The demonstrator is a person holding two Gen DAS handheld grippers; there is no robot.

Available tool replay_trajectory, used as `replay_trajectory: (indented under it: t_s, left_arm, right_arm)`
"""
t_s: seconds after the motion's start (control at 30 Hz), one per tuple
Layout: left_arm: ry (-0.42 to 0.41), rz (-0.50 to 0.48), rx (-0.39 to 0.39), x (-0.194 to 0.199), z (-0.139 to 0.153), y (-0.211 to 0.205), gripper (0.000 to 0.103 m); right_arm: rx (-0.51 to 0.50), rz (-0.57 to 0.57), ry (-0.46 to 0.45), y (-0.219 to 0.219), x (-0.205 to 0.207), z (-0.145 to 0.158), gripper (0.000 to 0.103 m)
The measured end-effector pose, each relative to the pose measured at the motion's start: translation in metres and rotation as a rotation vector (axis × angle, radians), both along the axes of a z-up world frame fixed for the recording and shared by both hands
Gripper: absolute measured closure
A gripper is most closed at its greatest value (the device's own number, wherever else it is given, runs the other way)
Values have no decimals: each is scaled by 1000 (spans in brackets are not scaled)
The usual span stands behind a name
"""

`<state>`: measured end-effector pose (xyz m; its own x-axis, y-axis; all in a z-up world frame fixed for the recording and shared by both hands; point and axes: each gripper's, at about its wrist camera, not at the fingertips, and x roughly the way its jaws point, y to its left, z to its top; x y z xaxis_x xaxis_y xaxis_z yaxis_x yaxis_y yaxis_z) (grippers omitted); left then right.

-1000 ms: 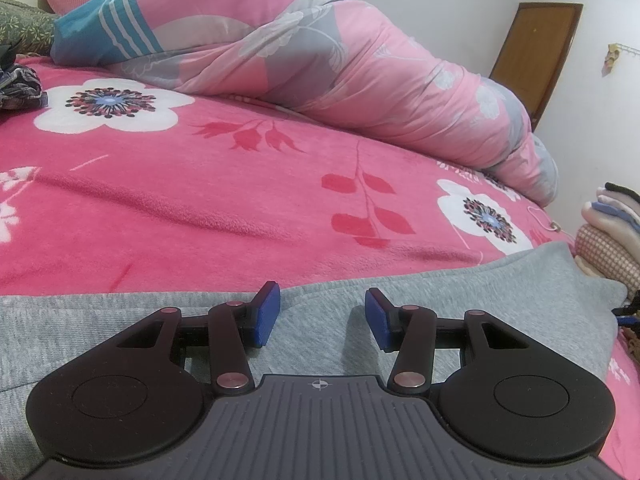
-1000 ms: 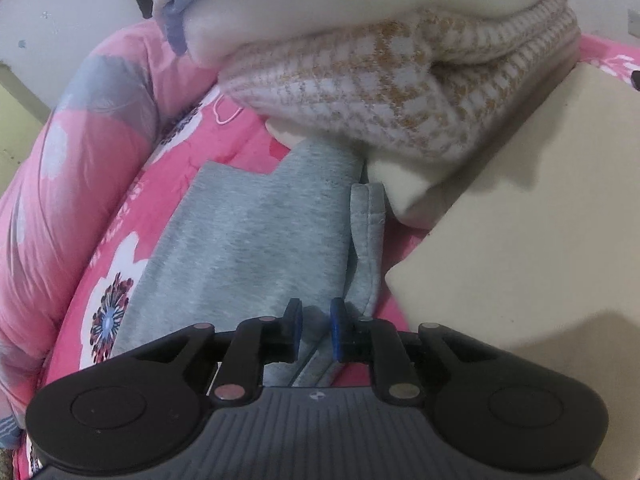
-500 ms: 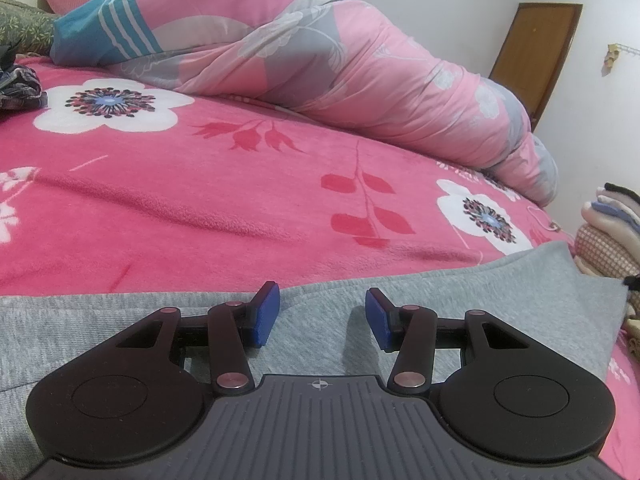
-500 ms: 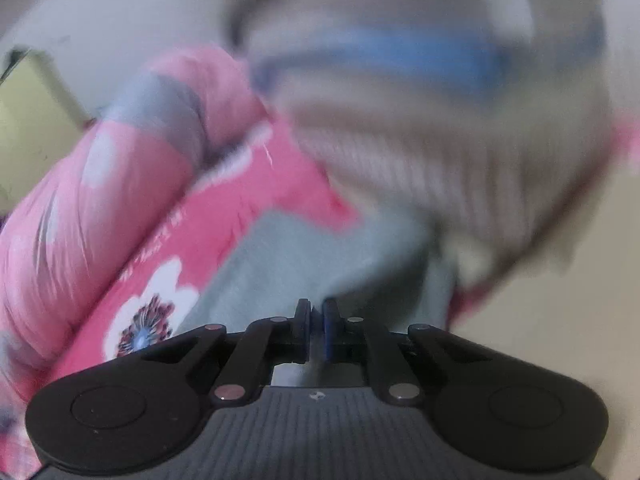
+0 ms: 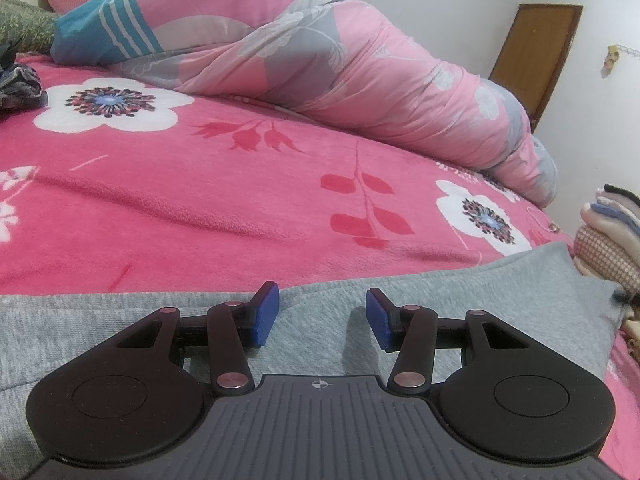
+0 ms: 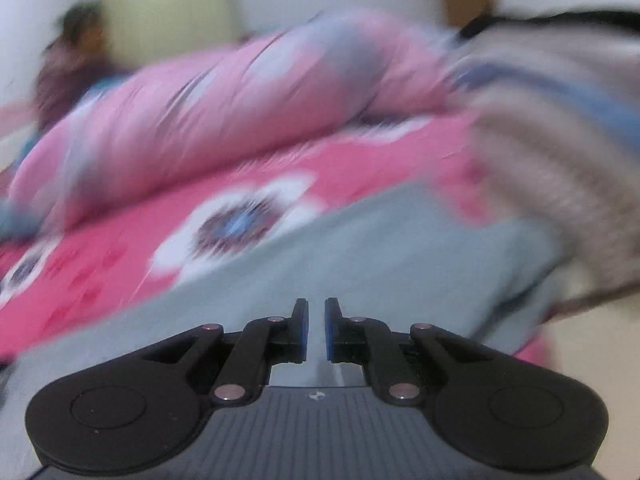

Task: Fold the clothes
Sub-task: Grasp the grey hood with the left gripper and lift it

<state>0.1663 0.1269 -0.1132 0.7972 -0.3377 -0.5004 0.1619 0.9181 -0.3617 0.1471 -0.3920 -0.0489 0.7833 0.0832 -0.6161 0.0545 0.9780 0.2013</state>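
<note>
One grey garment (image 5: 460, 300) lay spread flat on the pink floral blanket (image 5: 200, 200), its right end just beside a stack of folded clothes (image 5: 608, 236). It looked a soft, limp knit, light enough to sag and drag wherever it went unsupported, so an edge or corner seemed the best hold. The left gripper (image 5: 322, 314) hovered over it, fingers wide and empty. The right gripper (image 6: 316, 330) showed only a narrow gap; through the blur, I could not tell whether cloth was pinched.

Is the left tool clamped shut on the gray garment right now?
No, the left tool is open, its blue pads spread wide apart above the gray garment with nothing between them.
</note>
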Motion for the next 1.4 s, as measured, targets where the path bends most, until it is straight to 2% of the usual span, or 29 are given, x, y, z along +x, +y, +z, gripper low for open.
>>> replay_trajectory:
  t_s: [0.03,0.1,0.17,0.23,0.37,0.43,0.5,0.6,0.67,0.77,0.93,1.07,1.2,1.3,1.33,1.4]
  left_arm:
    - [2,5,-10,0,1,1,54]
    - [-26,40,-29,-12,15,9,52]
    - [-97,62,-69,-41,38,22,48]
    - [-143,24,-184,-80,57,40,44]
    - [-177,-1,-251,-168,63,59,38]
    - [-176,74,-264,-206,55,73,37]
    - [-174,172,-269,-239,44,88,35]
    - [-148,281,-302,-273,23,110,33]
    - [-99,343,-351,-284,8,123,32]
    - [-35,429,-400,-293,-10,136,31]
    - [-20,484,-504,-291,-29,152,25]
    - [-34,528,-511,-302,-27,154,25]
    - [-63,612,-513,-312,-30,162,21]
    - [-80,602,-533,-300,-39,171,21]
    - [-95,610,-536,-300,-40,171,22]
    - [-123,626,-542,-299,-41,171,36]
  right_arm:
    - [-9,-20,65,2,4,-12,95]
    - [-32,-127,152,-6,6,-27,94]
    - [-30,-129,72,-2,-10,-10,94]
    - [-44,-84,-22,14,-28,12,94]
    - [-90,122,-146,81,-59,45,85]
    - [-99,236,-176,120,-71,55,84]
    - [-40,361,-192,160,-85,59,83]
    - [49,532,-180,211,-98,62,69]
    - [70,648,-169,248,-102,61,68]
    - [24,768,-155,301,-106,61,66]
    - [105,864,-90,340,-110,53,59]
    - [106,818,-47,349,-124,49,59]
    - [107,809,-51,352,-125,51,59]
    - [139,808,-42,359,-124,48,59]
    - [149,808,-39,363,-123,47,59]
    - [141,817,-40,370,-124,47,59]
